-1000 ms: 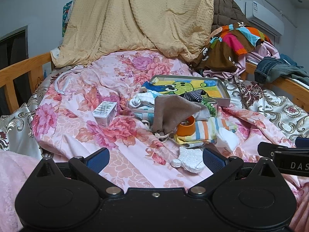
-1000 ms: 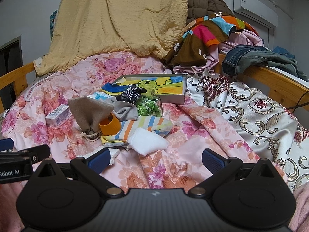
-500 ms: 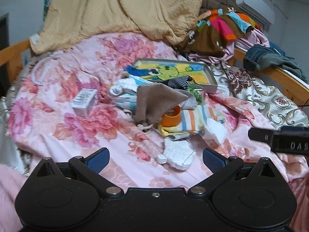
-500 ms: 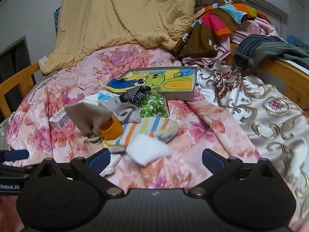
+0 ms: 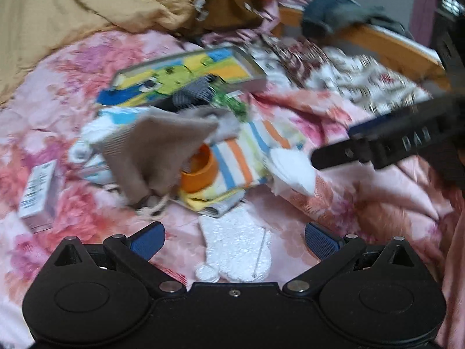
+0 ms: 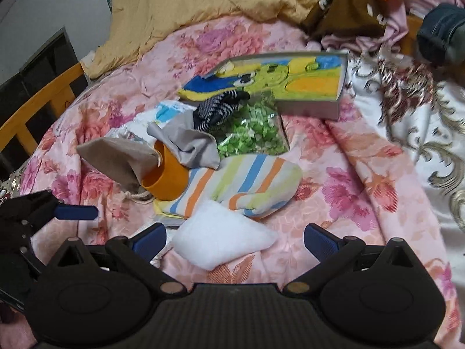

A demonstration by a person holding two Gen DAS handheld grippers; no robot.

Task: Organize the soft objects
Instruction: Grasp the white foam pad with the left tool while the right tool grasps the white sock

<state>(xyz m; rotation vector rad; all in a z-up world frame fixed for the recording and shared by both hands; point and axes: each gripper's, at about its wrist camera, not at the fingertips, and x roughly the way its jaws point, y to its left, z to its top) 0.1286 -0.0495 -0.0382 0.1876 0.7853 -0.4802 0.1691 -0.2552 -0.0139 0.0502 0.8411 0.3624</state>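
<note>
Left wrist view: left gripper (image 5: 234,240) spread and empty over white fuzzy sock (image 5: 237,248) on floral bedsheet (image 5: 72,67), judged light, limp, best pinched mid-body; right wrist view: right gripper (image 6: 234,240) spread, empty, white soft pad (image 6: 222,240) between tips, likely compressible, pinch its centre.

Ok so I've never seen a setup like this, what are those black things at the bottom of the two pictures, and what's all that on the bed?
Those are two hand-held claws, each with a camera looking along its two blue-tipped fingers. One picture is from the left claw, the other from the right claw. Both are open and hold nothing. On the floral bedsheet lie a striped cloth, a white pad, an orange cup, a brown pouch, a striped sock and a cartoon box. A fuzzy white sock lies between the left claw's fingers.
</note>
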